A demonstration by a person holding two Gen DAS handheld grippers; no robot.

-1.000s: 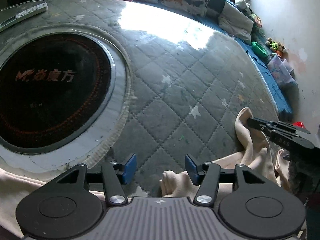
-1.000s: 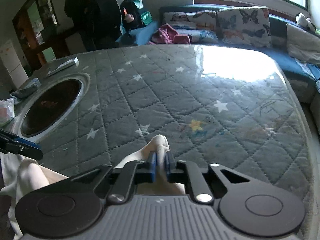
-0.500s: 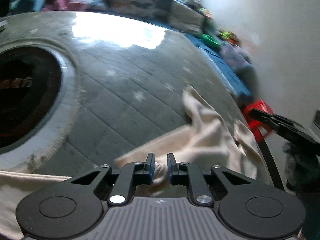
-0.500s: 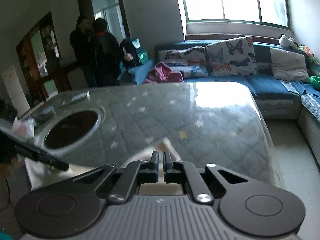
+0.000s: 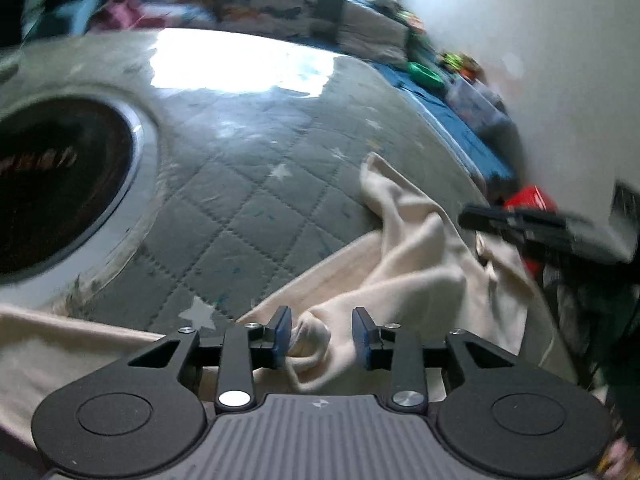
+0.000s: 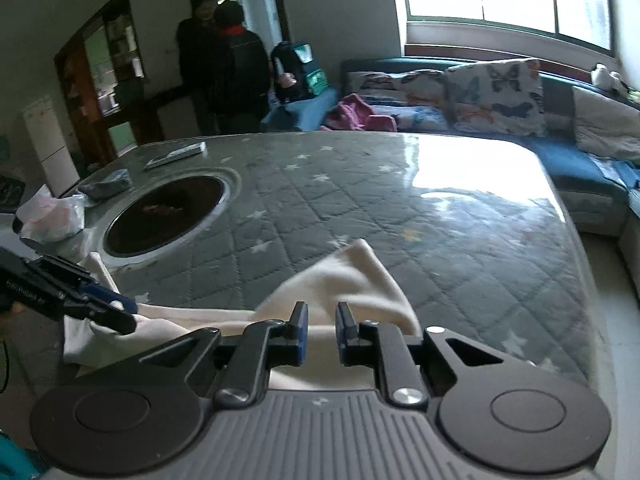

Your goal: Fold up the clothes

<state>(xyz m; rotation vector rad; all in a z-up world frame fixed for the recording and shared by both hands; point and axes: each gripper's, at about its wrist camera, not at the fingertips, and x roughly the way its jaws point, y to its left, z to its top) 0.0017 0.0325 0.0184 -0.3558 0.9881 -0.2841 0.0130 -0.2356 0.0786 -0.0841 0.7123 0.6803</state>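
A cream garment lies crumpled on the near edge of the grey quilted table cover. My left gripper is open, and a bunched fold of the garment sits between its blue pads, touching the left one. In the right wrist view the garment rises to a peak just beyond my right gripper, whose pads stand a little apart with cloth showing through the gap. The other gripper shows at the side of each view: the right one above the cloth, the left one at the cloth's left end.
A round black inset sits in the table's left half. A remote and a plastic bag lie at the far left. A blue sofa with butterfly cushions runs behind. Two people stand by the doorway. A red stool is beside the table.
Both grippers had closed on the garment and lifted it. Now both have opened and the cloth rests spread wider on the table.
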